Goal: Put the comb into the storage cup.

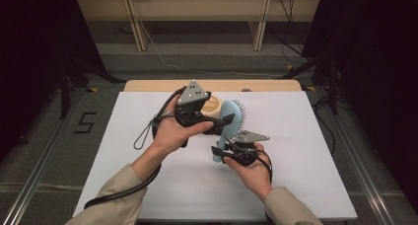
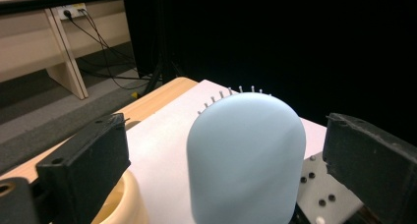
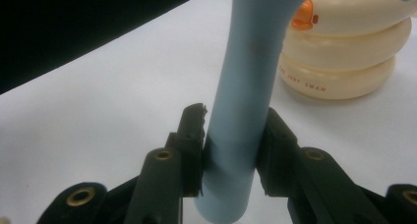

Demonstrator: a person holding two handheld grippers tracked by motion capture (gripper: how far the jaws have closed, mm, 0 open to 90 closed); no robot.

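Observation:
A light blue hairbrush (image 1: 229,117) stands tilted over the white table sheet (image 1: 296,175), bristles facing right. My right gripper (image 1: 218,152) is shut on its handle (image 3: 246,86) near the lower end, with both pads pressing it. My left gripper (image 1: 223,125) comes in from the left at the brush head. Its jaws stand open on either side of the head's smooth back (image 2: 246,155), with a gap on each side. A hand holds each gripper.
A cream stacked-ring container (image 1: 213,106) with an orange part (image 3: 302,15) sits on the sheet just behind the brush, under the left gripper. The right gripper's grey plate (image 2: 319,189) lies below the brush head. Wooden table legs and cables stand beyond the far edge.

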